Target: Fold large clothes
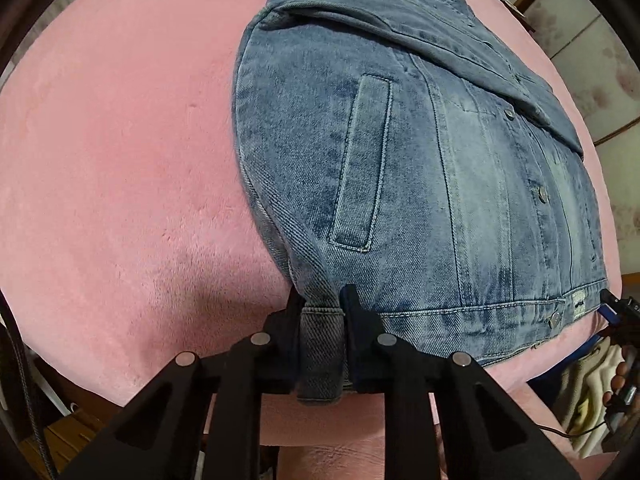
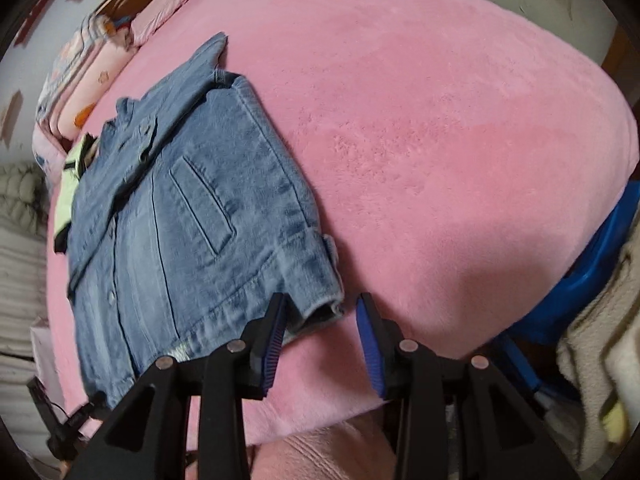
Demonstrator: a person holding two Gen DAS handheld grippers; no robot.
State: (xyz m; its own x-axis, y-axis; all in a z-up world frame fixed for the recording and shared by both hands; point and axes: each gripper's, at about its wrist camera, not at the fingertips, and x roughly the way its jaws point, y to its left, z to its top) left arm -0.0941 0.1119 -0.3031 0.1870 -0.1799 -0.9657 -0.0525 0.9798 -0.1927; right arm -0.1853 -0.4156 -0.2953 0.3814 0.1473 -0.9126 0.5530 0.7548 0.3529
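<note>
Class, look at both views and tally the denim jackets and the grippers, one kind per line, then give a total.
Denim jacket: 1
Grippers: 2, left gripper and right gripper
Total: 3

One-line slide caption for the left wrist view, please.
Left gripper shut on the hem corner of a denim jacket lying on a pink blanket.

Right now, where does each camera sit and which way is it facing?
Left wrist: on the left hand-held gripper, looking steeply down at the denim jacket; fingers clamp its near hem corner.
Right wrist: on the right hand-held gripper, looking down at the jacket's other near corner; its fingers stand apart, gripping nothing.
Shared: the jacket and pink blanket.
</note>
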